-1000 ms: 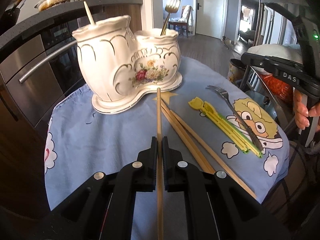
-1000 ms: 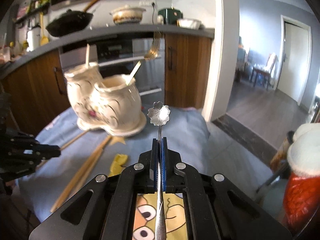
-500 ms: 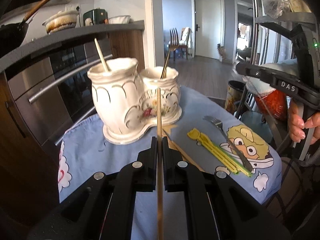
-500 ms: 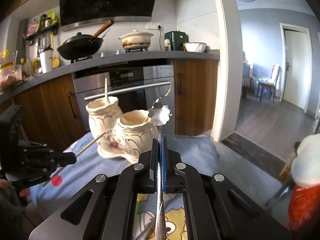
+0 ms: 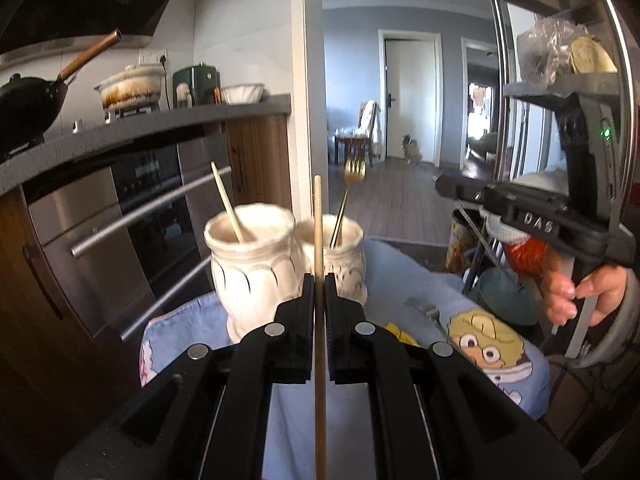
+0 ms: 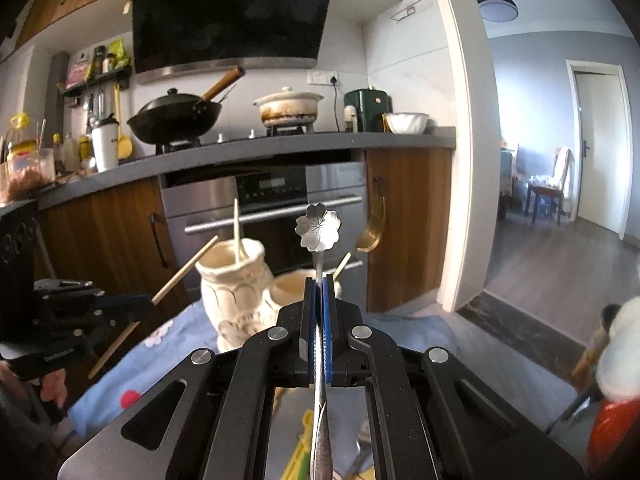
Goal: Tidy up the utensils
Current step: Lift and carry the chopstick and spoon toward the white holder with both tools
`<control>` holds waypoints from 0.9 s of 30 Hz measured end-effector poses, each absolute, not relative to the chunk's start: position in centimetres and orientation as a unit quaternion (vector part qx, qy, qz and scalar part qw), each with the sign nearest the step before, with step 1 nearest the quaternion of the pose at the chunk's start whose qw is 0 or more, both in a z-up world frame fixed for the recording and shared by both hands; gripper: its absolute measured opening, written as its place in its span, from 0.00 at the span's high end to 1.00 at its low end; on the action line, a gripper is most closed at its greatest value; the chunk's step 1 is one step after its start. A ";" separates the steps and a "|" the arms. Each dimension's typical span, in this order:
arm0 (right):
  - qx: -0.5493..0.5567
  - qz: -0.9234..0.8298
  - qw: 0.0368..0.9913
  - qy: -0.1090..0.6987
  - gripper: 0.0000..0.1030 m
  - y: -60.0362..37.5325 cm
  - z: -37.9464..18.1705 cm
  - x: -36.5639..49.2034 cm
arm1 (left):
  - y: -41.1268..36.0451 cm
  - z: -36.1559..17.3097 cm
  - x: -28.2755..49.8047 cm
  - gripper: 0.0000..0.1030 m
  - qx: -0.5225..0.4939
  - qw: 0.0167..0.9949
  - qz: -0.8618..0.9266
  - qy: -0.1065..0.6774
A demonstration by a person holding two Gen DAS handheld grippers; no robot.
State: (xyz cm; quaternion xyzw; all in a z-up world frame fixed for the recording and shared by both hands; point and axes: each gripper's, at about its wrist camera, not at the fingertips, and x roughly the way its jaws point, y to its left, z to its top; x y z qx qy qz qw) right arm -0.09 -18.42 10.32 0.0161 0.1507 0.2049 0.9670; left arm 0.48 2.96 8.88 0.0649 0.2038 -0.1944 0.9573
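Observation:
My left gripper (image 5: 319, 282) is shut on a wooden chopstick (image 5: 318, 224) and holds it upright in front of the white ceramic double utensil holder (image 5: 256, 268). The holder's left pot holds a pale chopstick (image 5: 227, 207), its right pot a gold fork (image 5: 347, 200). My right gripper (image 6: 319, 286) is shut on a silver flower-bowl spoon (image 6: 318, 227), held up to the right of the holder (image 6: 234, 280). The left gripper (image 6: 132, 306) with its chopstick (image 6: 186, 270) shows in the right wrist view. The right gripper's body (image 5: 520, 216) shows in the left wrist view.
The holder stands on a small table with a blue cartoon cloth (image 5: 500, 344). A silver fork (image 5: 424, 308) and yellow utensils (image 5: 396, 330) lie on it. An oven with bar handles (image 5: 152, 208) and a counter (image 6: 240, 148) stand behind. A metal rack (image 5: 560, 80) stands at the right.
Both grippers have risen and tilted up with their utensils. The holder now sits lower and smaller in both views, and the table shows less.

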 end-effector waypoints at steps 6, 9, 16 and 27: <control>0.035 0.215 0.968 0.128 0.96 -17.5 11.5 1.5 | 3.7 11.2 3.0 0.95 0.029 0.965 -0.202 0.162; 0.054 0.223 0.967 0.112 0.96 -17.2 12.4 2.7 | 4.2 12.1 4.5 0.95 0.005 0.968 -0.205 0.145; 0.051 0.215 0.970 0.104 0.96 -15.6 13.0 6.4 | 4.7 13.3 8.4 0.95 -0.023 0.971 -0.205 0.123; 0.121 0.205 0.967 0.087 0.96 -14.1 11.5 12.3 | 4.3 12.8 14.1 0.95 -0.050 0.979 -0.181 0.077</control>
